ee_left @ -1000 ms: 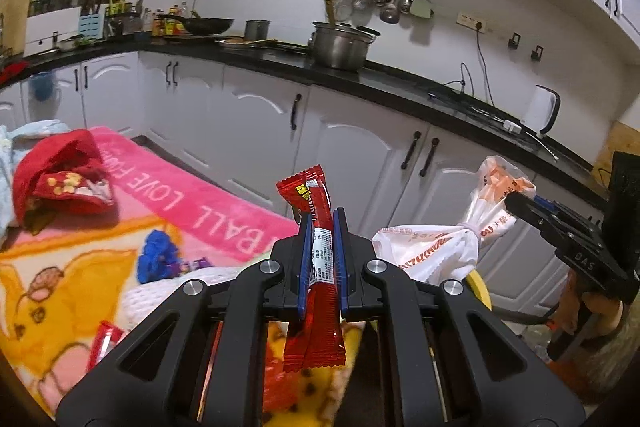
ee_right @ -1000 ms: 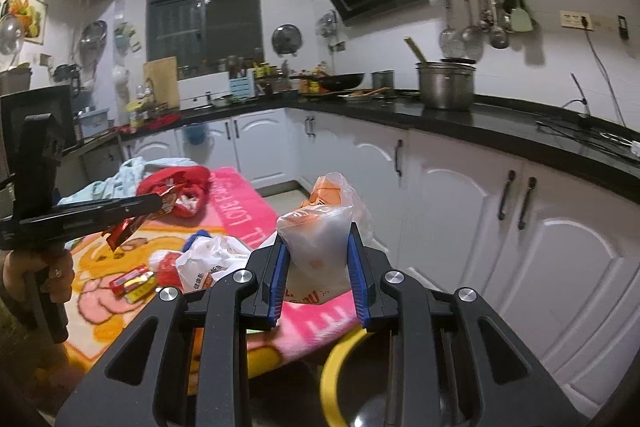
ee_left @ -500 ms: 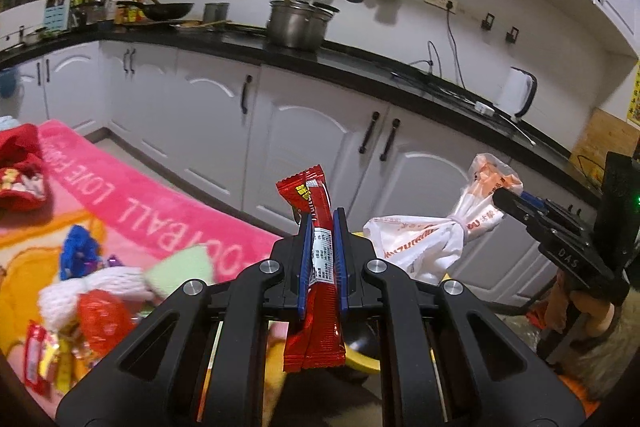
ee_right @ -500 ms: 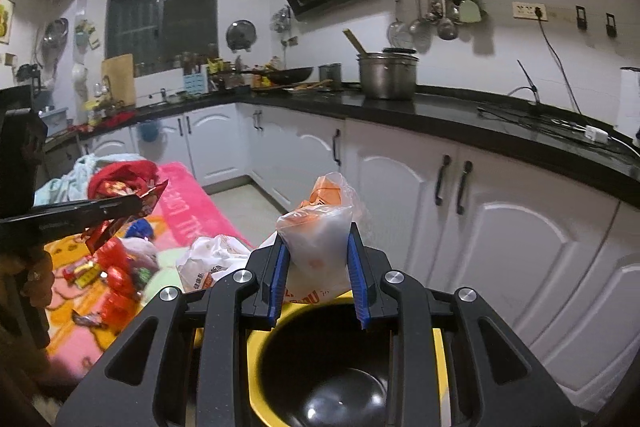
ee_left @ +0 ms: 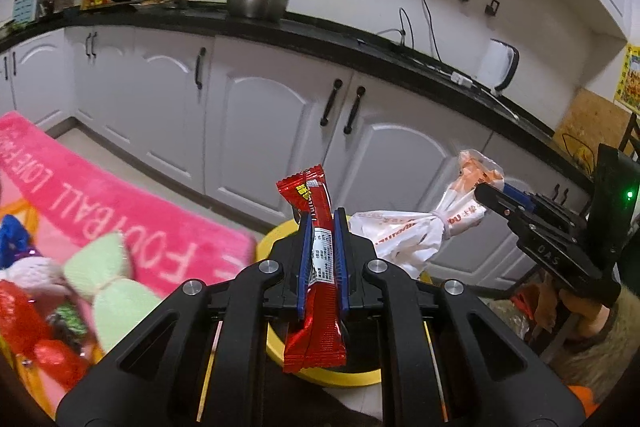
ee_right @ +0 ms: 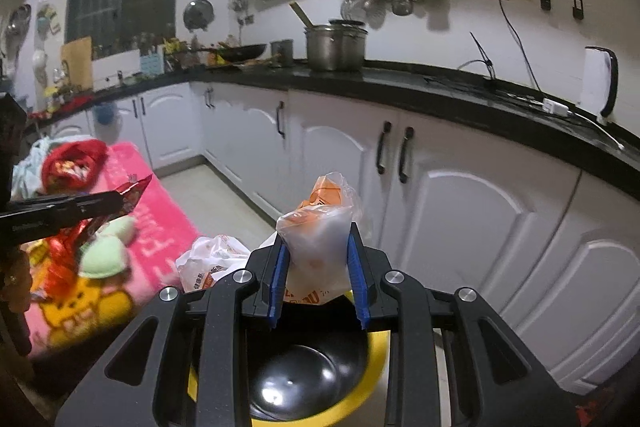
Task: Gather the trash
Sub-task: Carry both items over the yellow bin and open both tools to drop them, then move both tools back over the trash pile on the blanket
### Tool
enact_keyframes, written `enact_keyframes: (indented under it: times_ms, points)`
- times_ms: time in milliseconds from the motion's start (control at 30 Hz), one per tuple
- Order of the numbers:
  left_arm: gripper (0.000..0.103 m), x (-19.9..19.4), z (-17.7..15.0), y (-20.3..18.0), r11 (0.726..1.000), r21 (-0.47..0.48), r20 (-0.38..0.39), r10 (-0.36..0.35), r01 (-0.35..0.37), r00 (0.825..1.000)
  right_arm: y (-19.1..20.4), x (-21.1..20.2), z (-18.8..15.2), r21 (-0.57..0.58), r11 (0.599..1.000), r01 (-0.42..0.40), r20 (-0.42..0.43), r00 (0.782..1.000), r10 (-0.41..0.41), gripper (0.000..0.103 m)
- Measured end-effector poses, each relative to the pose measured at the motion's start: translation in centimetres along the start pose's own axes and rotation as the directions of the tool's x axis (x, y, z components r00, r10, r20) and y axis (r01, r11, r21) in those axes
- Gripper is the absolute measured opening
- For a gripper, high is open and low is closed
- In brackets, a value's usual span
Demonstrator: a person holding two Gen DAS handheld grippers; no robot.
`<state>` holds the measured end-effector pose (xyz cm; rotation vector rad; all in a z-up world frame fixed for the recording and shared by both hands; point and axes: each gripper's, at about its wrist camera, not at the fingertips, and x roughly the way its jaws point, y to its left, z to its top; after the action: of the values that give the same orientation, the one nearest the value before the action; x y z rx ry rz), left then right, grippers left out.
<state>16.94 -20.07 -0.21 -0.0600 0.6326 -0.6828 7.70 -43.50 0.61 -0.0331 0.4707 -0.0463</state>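
My left gripper is shut on a red snack wrapper, which stands upright between the blue pads. Behind and below it shows the yellow rim of a bin. My right gripper is shut on a knotted white and orange plastic bag. That bag hangs to the right in the left wrist view, clamped by the right gripper. The bin, yellow with a black liner, lies directly under the right gripper. The left gripper with the wrapper tip comes in from the left.
A pink blanket on the floor carries more litter: green foam pieces, red wrappers, a red bag. White cabinets under a black counter run behind the bin. A person's hand holds the right gripper.
Both grippers have swung away from the blanket toward the cabinets and sunk. The yellow bin has come into view under both. Both grips hold unchanged.
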Motion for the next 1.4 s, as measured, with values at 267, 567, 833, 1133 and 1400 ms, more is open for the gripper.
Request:
enact_keyframes:
  times_ms: [267, 567, 833, 1133, 1400]
  points:
    - [0.007, 3.2, -1.3, -0.4, 0.999, -0.011, -0.054, -0.034, 0.033, 0.998, -1.1, 1.8, -1.9, -0.023, 0.999, 0.047, -0.06, 0.997, -0.048, 0.027]
    - [0.008, 6.6, -2.8, -0.4, 0.998, -0.037, -0.125, -0.061, 0.057, 0.99, -0.8, 3.7, -3.5, -0.026, 0.999, 0.02, -0.121, 0.992, -0.023, 0.028]
    - [0.039, 8.6, -3.3, -0.1, 0.998, -0.047, -0.156, -0.04, 0.033, 0.987, -1.5, 4.8, -4.1, 0.032, 0.999, 0.001, -0.144, 0.99, 0.003, 0.047]
    - [0.073, 7.3, -3.7, 0.7, 0.998, -0.06, -0.145, 0.012, -0.021, 0.989, -2.4, 4.5, -3.9, 0.073, 0.997, 0.034, -0.126, 0.992, -0.025, 0.059]
    - [0.092, 3.0, -3.6, 1.3, 0.995, -0.045, -0.094, 0.084, -0.089, 0.992, -2.1, 2.9, -2.7, 0.084, 0.995, 0.053, -0.074, 0.996, -0.047, 0.072]
